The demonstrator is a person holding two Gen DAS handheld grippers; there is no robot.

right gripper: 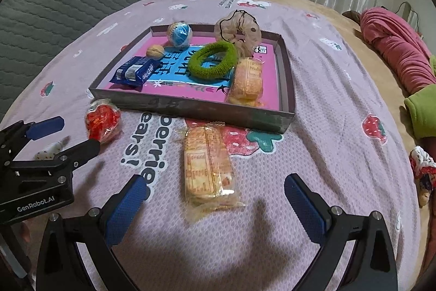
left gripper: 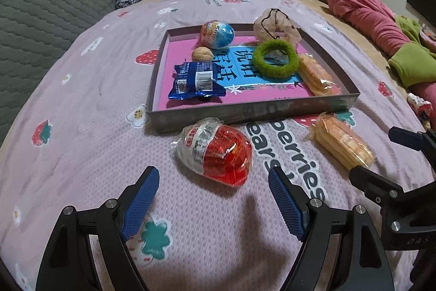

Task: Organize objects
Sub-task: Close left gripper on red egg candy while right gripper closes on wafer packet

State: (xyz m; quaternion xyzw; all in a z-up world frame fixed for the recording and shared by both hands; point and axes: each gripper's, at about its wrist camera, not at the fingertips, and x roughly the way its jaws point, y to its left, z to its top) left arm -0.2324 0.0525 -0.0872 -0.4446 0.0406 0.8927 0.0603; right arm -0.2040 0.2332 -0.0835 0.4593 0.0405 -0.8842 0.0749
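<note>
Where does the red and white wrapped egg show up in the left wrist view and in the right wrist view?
Left wrist view: the red and white egg lies centre, on the bedspread just ahead of the open left tongs.
Right wrist view: the egg lies at the left, beside the left tongs' tips.
Shared landmark: the tray, directly behind the egg.

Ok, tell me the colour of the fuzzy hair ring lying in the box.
Green. The fuzzy hair ring shows best in the left wrist view, lying in the box.
</note>
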